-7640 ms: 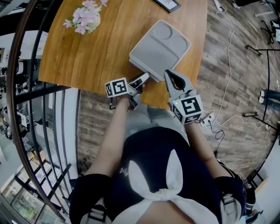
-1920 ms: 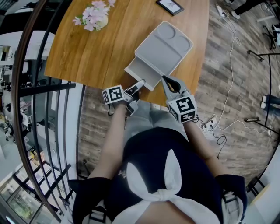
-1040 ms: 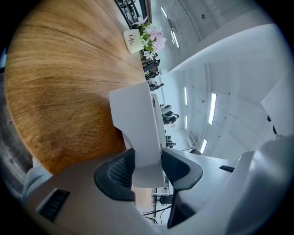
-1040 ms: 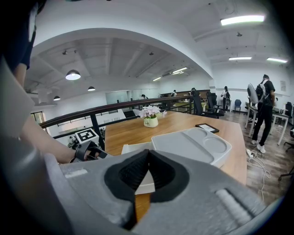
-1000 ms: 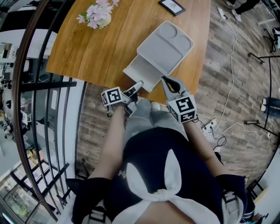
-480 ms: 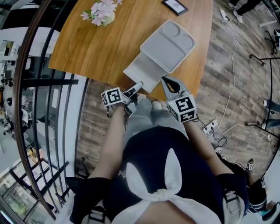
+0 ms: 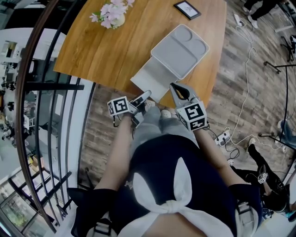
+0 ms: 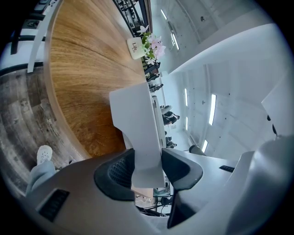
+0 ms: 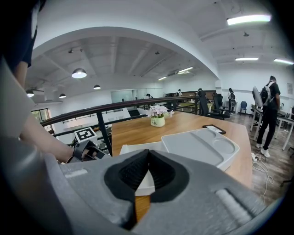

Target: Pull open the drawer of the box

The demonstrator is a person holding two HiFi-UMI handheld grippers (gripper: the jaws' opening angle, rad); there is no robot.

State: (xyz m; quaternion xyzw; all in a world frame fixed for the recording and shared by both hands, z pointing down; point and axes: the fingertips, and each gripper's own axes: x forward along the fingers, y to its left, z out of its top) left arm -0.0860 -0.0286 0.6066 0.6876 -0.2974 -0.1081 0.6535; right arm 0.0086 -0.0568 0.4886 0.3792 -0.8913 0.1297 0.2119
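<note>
Drawer (image 7: 149,82) now stands well out of box (image 7: 180,50); it was shut in the earliest frame. Its front reaches the near edge of table (image 7: 101,51). Grip: left claw (image 7: 143,96) is clamped across drawer's front, probably the only place to pull from. Spare: right claw (image 7: 173,87) has jaws together, empty, just right of drawer at the near edge. It looks like standby; I can't tell if it touches box. Box sits toward the near right corner. Far edge: flowers (image 7: 112,11), frame (image 7: 187,9). Wood table, plank floor (image 7: 249,69), railing (image 7: 55,120) off the left edge, open office beyond.
</note>
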